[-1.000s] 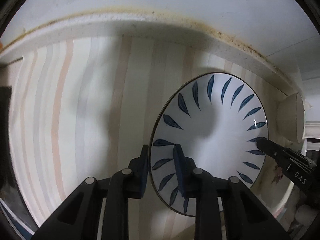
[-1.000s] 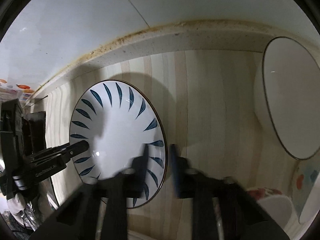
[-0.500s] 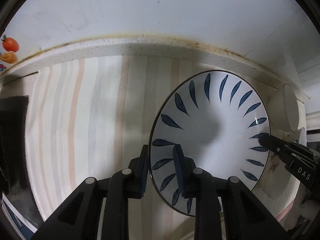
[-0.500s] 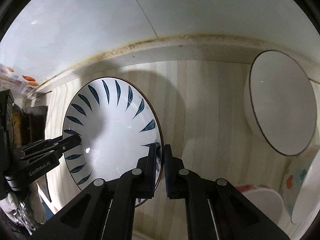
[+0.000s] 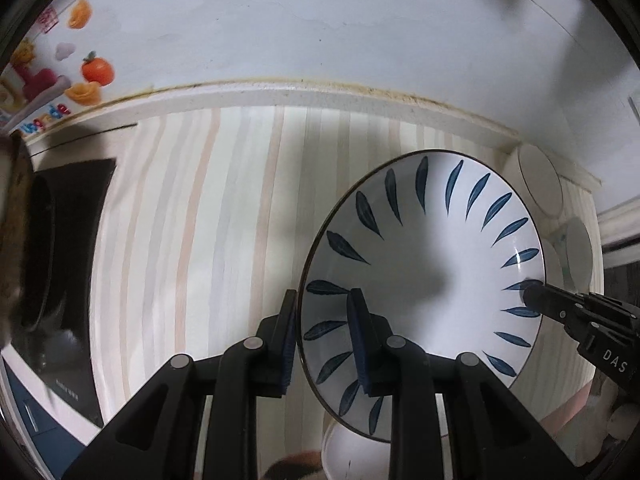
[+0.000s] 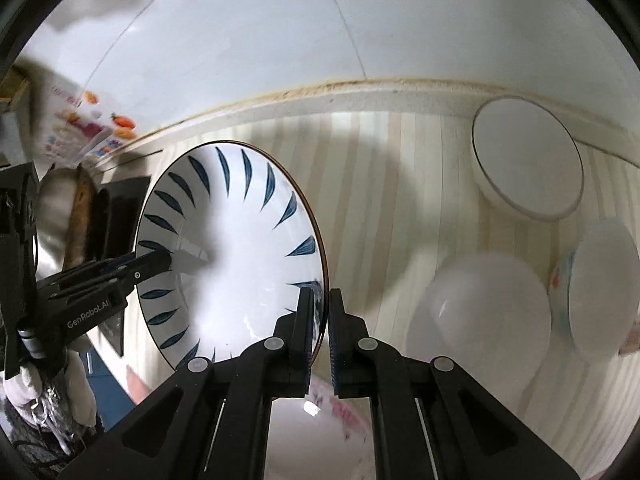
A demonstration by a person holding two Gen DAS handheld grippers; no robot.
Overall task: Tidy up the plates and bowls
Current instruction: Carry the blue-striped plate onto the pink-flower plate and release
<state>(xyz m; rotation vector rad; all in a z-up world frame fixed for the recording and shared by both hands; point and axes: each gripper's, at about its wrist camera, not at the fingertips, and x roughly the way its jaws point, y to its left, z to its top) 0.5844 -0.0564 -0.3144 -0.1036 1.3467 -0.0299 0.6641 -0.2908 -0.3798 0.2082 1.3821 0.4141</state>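
A white plate with blue leaf marks [image 5: 432,280] is held above the striped counter [image 5: 200,240] by both grippers. My left gripper [image 5: 324,312] is shut on its left rim. My right gripper [image 6: 320,304] is shut on its right rim; it also shows in the left wrist view [image 5: 536,296]. The plate fills the left of the right wrist view [image 6: 232,248], where the left gripper [image 6: 160,260] reaches in from the left.
A white bowl [image 6: 524,160] stands at the back right by the wall. A white bowl [image 6: 480,312] and a patterned bowl [image 6: 600,288] sit nearer right. A black stove [image 5: 60,260] is at the left. Another white bowl [image 5: 344,452] lies below the plate.
The plate has risen off the counter, held by both grippers, and both views have pulled back. The right gripper closed on the rim. More bowls and the stove have come into view.
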